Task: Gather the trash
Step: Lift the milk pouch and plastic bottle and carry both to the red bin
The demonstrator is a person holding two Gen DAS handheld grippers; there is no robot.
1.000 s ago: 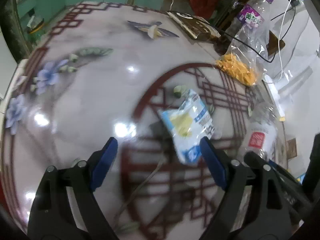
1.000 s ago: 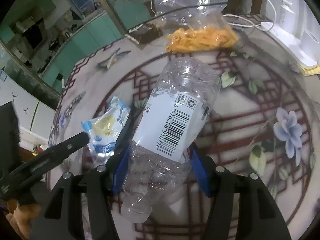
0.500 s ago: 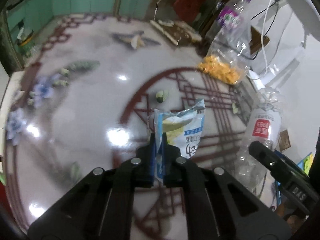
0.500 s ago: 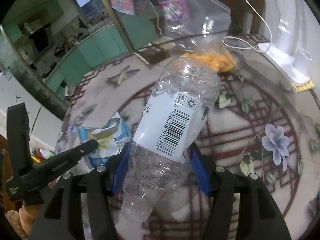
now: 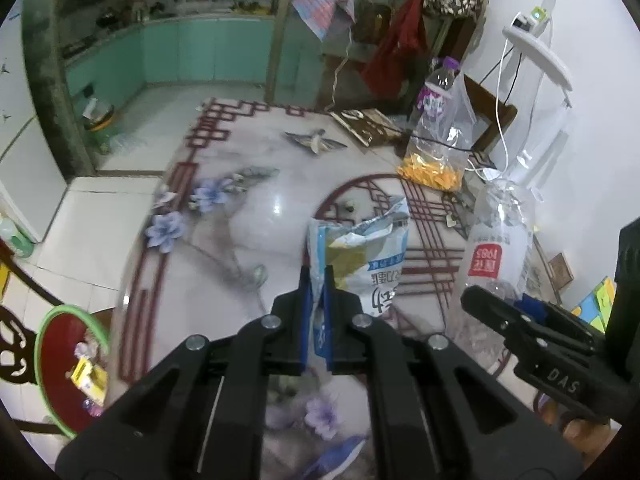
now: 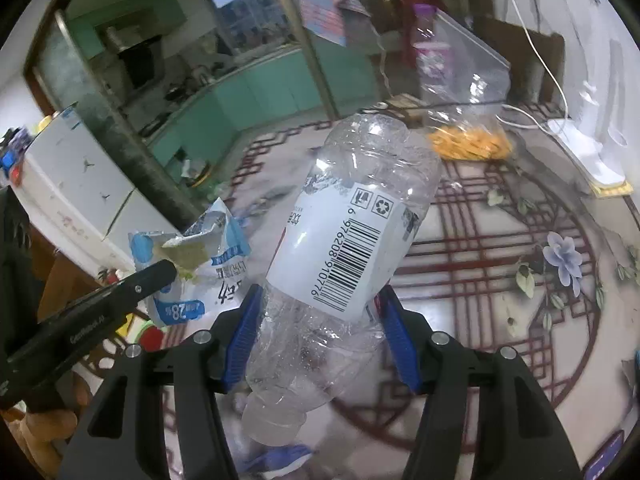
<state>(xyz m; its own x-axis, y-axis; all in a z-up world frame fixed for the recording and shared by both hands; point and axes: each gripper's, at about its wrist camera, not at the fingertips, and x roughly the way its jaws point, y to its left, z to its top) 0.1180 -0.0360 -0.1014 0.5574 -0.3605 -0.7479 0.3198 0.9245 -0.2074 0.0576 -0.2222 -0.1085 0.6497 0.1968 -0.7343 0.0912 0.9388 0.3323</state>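
My left gripper (image 5: 317, 280) is shut on a torn blue-and-white snack wrapper (image 5: 368, 256), which hangs above the patterned round table (image 5: 240, 216). In the right wrist view the same wrapper (image 6: 200, 264) shows at the left, pinched by the left gripper's black finger (image 6: 132, 284). My right gripper (image 6: 320, 320) is shut on an empty clear plastic bottle (image 6: 352, 248) with a white barcode label, its uncapped neck pointing back toward the camera. That bottle (image 5: 500, 248) also appears at the right of the left wrist view, held over the table.
A clear bag with orange snacks (image 5: 436, 160) and a purple-capped bottle (image 5: 438, 88) stand at the table's far side, beside a dark flat packet (image 5: 368, 128). A red bin with a green rim (image 5: 68, 364), holding some scraps, sits on the floor at lower left. White cables and a shelf line the right wall.
The left gripper closed on the wrapper lying on the table and lifted it. Both grippers have risen and pulled back from the table; the right one kept its hold on the bottle.
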